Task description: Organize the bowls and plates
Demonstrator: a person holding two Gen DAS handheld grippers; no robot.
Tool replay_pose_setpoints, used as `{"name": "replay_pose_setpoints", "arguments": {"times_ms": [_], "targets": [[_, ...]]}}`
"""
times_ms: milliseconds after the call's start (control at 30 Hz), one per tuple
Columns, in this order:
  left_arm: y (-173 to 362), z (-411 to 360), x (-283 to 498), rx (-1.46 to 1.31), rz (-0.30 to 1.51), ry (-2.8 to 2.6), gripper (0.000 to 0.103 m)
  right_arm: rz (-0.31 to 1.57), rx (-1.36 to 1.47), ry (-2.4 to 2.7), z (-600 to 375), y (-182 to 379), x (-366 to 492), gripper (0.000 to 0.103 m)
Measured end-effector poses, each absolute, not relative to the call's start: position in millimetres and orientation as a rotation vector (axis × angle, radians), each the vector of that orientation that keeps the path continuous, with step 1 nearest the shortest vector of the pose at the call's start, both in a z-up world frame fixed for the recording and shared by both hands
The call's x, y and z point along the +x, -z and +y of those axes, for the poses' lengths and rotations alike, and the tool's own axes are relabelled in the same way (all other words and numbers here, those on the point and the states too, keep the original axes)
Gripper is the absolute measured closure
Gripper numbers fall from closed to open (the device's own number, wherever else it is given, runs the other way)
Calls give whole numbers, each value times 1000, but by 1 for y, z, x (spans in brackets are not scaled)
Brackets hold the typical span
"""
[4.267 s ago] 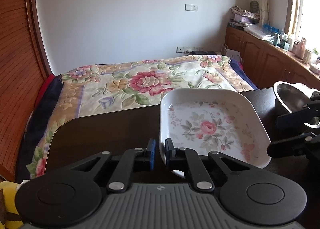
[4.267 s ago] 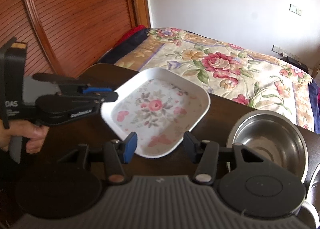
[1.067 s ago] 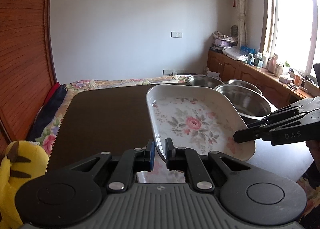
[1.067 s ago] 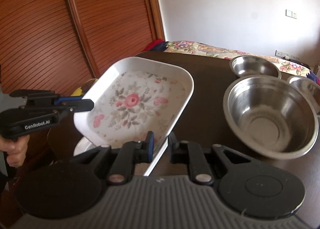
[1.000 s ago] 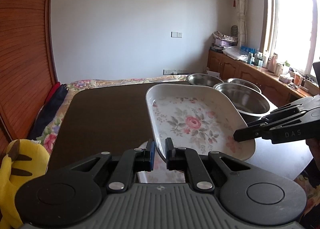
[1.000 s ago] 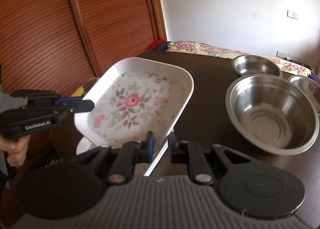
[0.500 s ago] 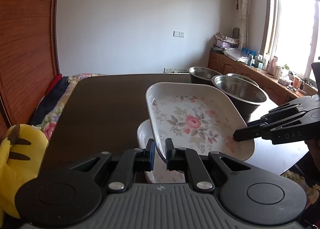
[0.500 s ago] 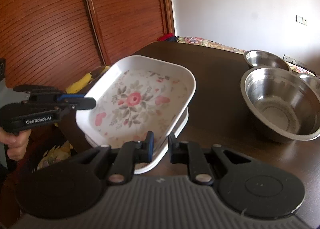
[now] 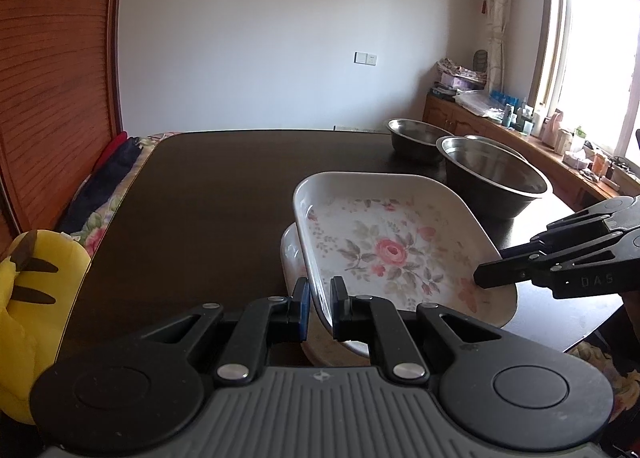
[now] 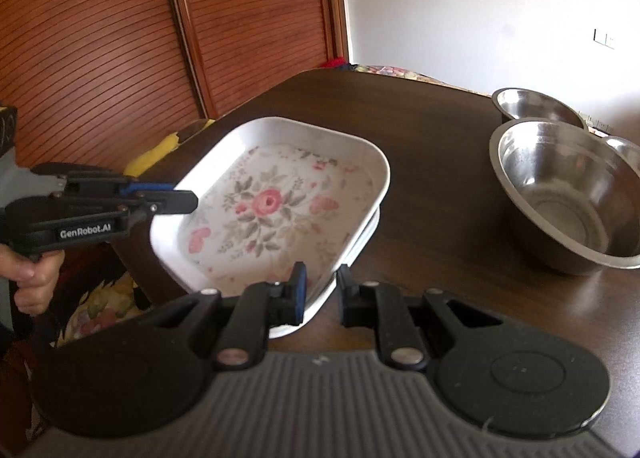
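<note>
A white square plate with a pink rose pattern (image 9: 392, 250) (image 10: 272, 202) is held from both sides. My left gripper (image 9: 318, 298) (image 10: 188, 198) is shut on its left rim. My right gripper (image 10: 322, 294) (image 9: 480, 278) is shut on the opposite rim. The plate sits low over a second white plate (image 9: 290, 254) (image 10: 360, 236) on the dark table (image 9: 200, 198), nearly nested in it, the left side a little higher. Whether it rests fully I cannot tell. A large steel bowl (image 9: 496, 182) (image 10: 560, 194) stands to the right of the plates.
A smaller steel bowl (image 9: 416, 138) (image 10: 536, 106) stands behind the large one, and a third bowl's rim (image 9: 496, 142) shows beside it. A yellow plush toy (image 9: 32, 298) lies off the table's left edge. A hand (image 10: 28, 278) holds the left gripper.
Both grippers have carried the floral plate down and toward the table's near edge, until it sits over the second plate. Both stayed shut on its rims.
</note>
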State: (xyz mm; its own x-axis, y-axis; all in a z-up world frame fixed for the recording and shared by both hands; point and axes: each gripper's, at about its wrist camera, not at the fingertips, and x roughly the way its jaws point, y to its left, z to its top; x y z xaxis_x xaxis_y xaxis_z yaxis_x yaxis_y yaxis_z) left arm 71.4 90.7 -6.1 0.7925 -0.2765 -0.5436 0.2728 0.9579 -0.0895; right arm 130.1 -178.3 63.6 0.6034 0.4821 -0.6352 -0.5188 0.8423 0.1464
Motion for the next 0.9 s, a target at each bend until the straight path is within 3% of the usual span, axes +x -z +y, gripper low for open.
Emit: {"name": "replay_pose_setpoints", "arguments": {"times_ms": [333, 600, 767, 900], "targets": [[11, 96, 79, -29, 595, 275, 63, 702, -50, -565, -177, -63, 129, 83], [-2, 91, 69, -14, 515, 260, 61, 584, -34, -530, -188, -75, 113, 83], [-12, 79, 59, 10, 443, 274, 38, 504, -17, -497, -204, -79, 99, 83], [-18, 62, 51, 22, 366, 273, 29, 460, -5, -455, -219, -80, 92, 83]]}}
